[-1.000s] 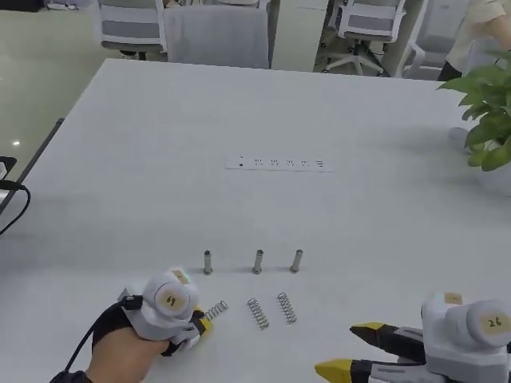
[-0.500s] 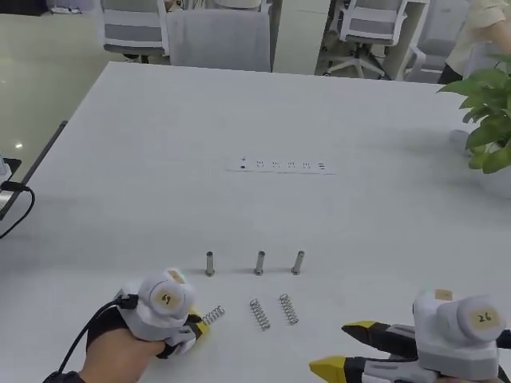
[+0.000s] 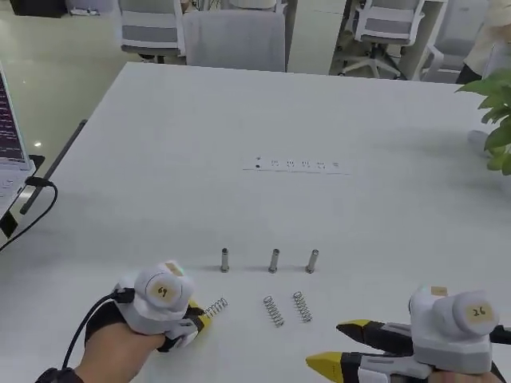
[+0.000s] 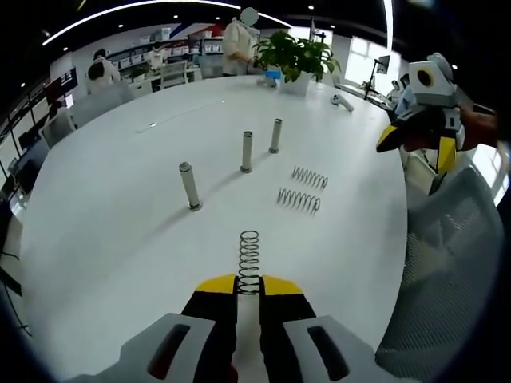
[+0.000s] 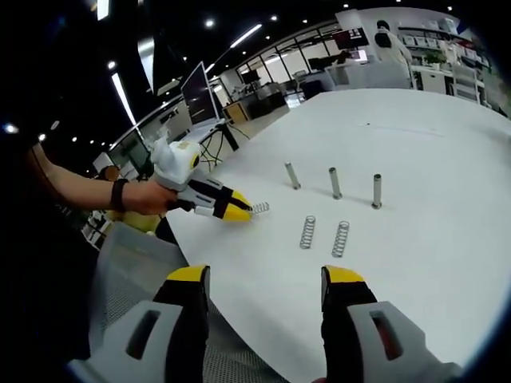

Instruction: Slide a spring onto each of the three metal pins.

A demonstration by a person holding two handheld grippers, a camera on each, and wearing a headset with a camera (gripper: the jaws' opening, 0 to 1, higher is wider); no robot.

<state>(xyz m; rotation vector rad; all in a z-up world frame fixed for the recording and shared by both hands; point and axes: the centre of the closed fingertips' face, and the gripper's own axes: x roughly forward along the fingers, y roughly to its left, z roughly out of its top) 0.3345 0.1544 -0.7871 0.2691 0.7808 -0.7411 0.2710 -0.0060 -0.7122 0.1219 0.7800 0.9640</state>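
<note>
On a white counter (image 3: 160, 144), three short metal pins stand upright in a row, all of them bare: the left pin (image 3: 224, 259), the middle pin (image 3: 274, 260) and the right pin (image 3: 312, 260). Just in front of them are three thin, silvery coils of wire. The left tool (image 4: 249, 285) has its yellow-tipped jaws pressed together on the near end of the left spring (image 4: 249, 254), which sticks straight out ahead of the jaws, low at the counter and near the left pin. The middle spring (image 3: 273, 310) and the right spring (image 3: 301, 306) lie loose on their sides, close beside each other but not touching. The right tool (image 5: 263, 281) hovers at the counter's near edge, its jaws wide apart, gripping nothing, and well clear of the springs.
</note>
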